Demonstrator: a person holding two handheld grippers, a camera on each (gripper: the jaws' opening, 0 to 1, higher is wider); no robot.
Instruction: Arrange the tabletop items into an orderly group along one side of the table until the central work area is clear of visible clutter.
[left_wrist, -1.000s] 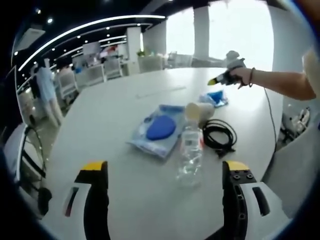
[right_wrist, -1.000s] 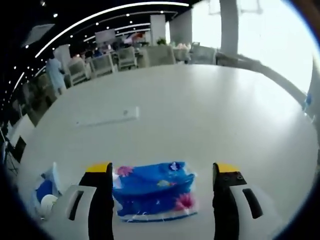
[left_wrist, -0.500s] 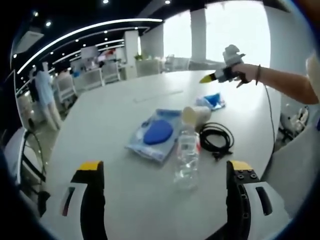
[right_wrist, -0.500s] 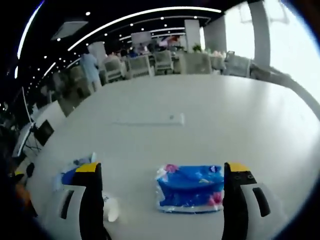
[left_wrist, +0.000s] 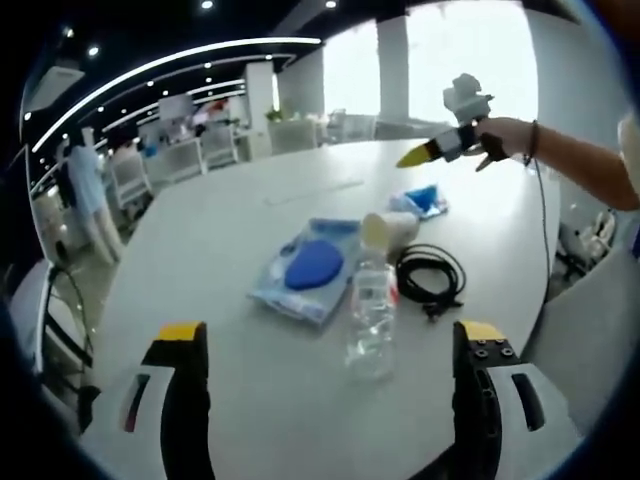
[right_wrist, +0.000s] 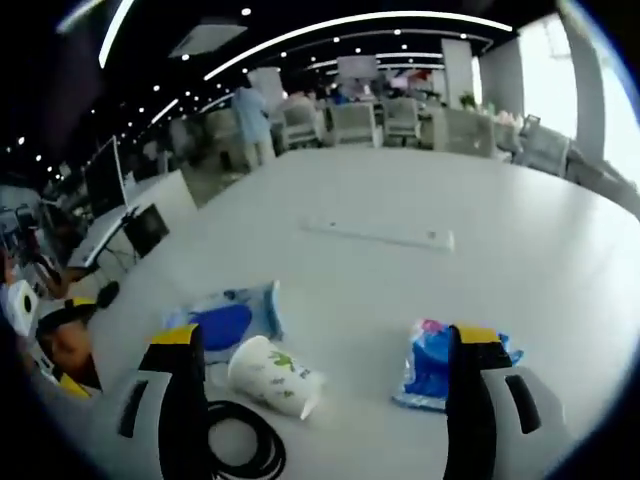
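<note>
White table (left_wrist: 200, 250) carries all the items, grouped near its middle. My left tongs (left_wrist: 330, 400) stand wide apart, holding nothing, low over the near edge. Between their jaws, further on, a clear plastic bottle (left_wrist: 372, 320) stands upright; I cannot tell whether anything is in it. Just behind it a paper cup (left_wrist: 385, 232) lies on its side, mouth toward the bottle, long axis running along the table top; its inside is not readable. Beside these lie a clear packet with a blue insert (left_wrist: 310, 268), flat, and a coiled black cable (left_wrist: 432, 276). A blue tissue pack (left_wrist: 425, 200) lies beyond the cup. My right tongs (right_wrist: 325, 400) are raised above that pack, jaws apart, gripping nothing. A thin white strip (right_wrist: 380, 234) lies well apart, toward the far edge.
</note>
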